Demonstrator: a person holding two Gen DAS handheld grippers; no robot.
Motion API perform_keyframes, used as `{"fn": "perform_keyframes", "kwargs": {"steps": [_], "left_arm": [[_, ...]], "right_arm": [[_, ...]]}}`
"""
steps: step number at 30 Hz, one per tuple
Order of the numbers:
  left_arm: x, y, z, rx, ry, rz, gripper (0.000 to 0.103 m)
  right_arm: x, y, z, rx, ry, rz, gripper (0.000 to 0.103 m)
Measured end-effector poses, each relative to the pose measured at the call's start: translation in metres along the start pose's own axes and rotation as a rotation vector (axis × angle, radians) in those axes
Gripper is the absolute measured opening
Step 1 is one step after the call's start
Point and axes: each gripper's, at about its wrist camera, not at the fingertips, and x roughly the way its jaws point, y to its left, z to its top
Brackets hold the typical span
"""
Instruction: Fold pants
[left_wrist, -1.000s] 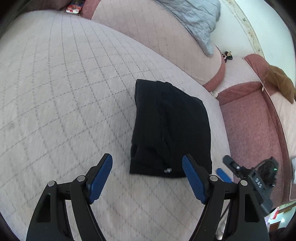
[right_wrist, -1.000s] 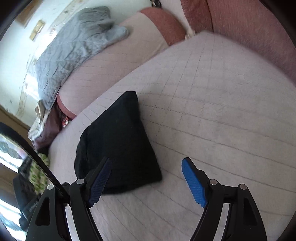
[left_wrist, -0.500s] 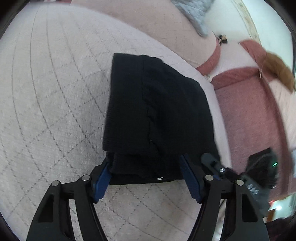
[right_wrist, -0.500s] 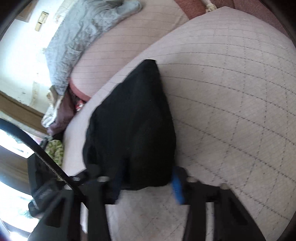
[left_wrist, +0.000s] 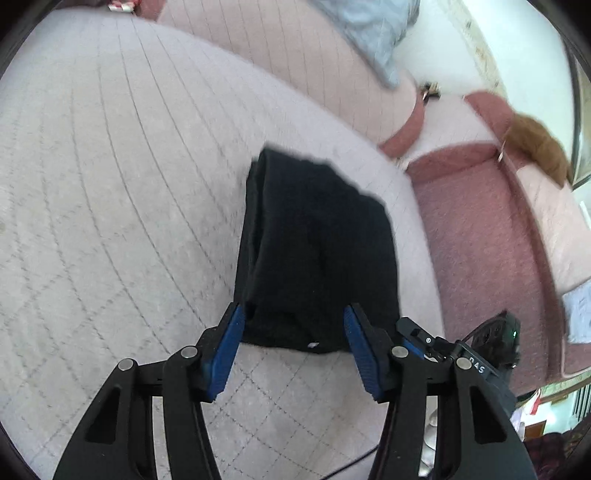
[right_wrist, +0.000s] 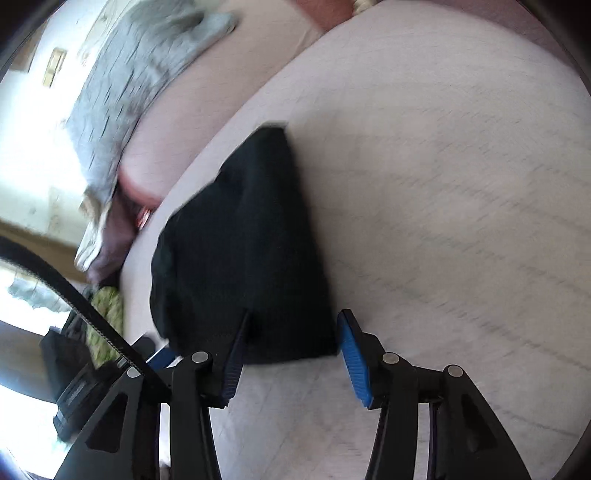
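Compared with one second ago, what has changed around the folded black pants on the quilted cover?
Both open grippers came forward to the near edge of the folded black pants: the left gripper and the right gripper now straddle that edge, jaws narrower than before. Nothing is clamped yet. The pants lie folded as before on the quilted pink-grey cover.

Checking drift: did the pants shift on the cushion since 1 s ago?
Cannot tell. The pants still lie near the cushion's right edge; both cameras moved.
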Motion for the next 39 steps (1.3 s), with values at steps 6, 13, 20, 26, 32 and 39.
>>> {"fn": "perform_keyframes", "kwargs": {"steps": [6,13,20,26,32,39], "left_arm": [[0.002,-0.009,0.011,0.013,-0.078,-0.093,0.062],[0.041,-0.002,0.016,-0.016,0.016,-0.016,0.063],[0.031,0.009,0.016,-0.070,0.038,-0.082,0.066],[0.010,0.016,0.018,-0.052,0.035,-0.092,0.066],[-0.017,0.029,0.035,-0.073,-0.054,-0.036,0.067],[-0.044,0.079,0.045,-0.260,-0.127,0.009,0.068]], "right_arm": [[-0.037,0.039,0.001,-0.175,-0.213,0.195,0.054],[0.006,0.015,0.004,-0.020,-0.046,0.209,0.050],[0.003,0.067,0.047,-0.156,-0.117,0.183,0.069],[0.087,0.048,0.108,0.024,0.055,0.020,0.071],[0.069,0.104,0.091,-0.081,0.062,0.230,0.071],[0.122,0.122,0.051,0.049,0.253,0.418,0.074]]}}
